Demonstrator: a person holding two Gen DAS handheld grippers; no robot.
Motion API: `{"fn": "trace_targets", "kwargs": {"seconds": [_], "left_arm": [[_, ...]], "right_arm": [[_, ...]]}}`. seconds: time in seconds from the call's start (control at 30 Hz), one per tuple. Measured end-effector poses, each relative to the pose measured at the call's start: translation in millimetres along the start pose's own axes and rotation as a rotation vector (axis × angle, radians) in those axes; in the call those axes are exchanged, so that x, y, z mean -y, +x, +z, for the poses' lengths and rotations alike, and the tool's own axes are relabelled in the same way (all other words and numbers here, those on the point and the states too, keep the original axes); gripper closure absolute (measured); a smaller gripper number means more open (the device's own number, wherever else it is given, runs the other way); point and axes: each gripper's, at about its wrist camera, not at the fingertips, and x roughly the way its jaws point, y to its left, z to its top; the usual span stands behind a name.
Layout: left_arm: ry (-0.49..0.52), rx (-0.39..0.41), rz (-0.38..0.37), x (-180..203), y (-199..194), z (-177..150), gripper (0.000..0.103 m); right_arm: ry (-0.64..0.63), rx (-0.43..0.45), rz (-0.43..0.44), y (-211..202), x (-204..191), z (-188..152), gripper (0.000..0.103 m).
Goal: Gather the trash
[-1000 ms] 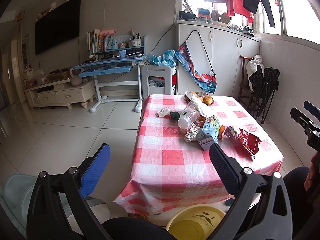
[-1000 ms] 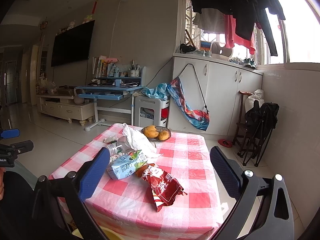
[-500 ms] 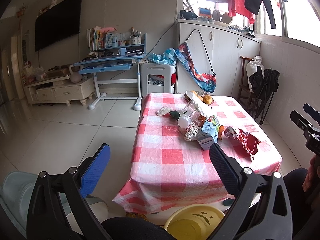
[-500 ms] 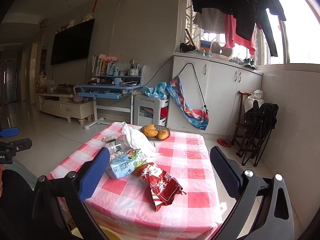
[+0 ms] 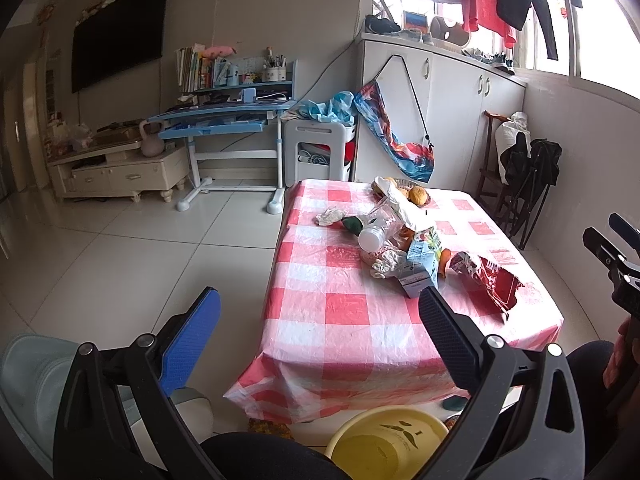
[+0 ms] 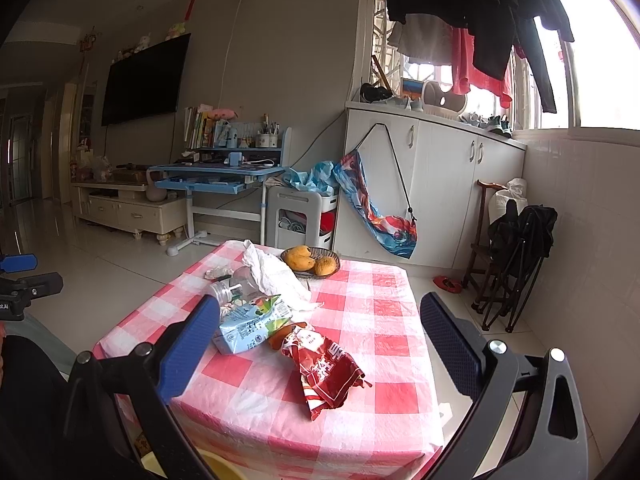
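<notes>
Both grippers, left (image 5: 320, 312) and right (image 6: 320, 316), hover with jaws spread and empty near the worktop (image 6: 384, 308), carton (image 6: 250, 324) and red wrapper (image 6: 326, 368) lying mid-cloth.

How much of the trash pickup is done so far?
Nothing looks collected: the yellow bin looks empty. Nothing in hand: left tool and right tool are open. Left on the table: red snack bag, milk carton, plastic bottle, crumpled tissues.

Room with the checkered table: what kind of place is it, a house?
Most likely a home's living room. A big TV hangs on the wall, a blue study desk holds books and pens, and laundry dries by the window.
</notes>
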Motion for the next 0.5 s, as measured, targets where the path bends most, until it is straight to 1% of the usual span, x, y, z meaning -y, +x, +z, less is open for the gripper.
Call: {"fn": "trace_targets", "kwargs": {"seconds": [0.5], "left_arm": [[0.001, 0.001, 0.0, -0.2, 0.0, 0.2, 0.008]], "right_arm": [[-0.024, -0.017, -0.005, 1.3, -1.9, -0.1, 0.007]]}}
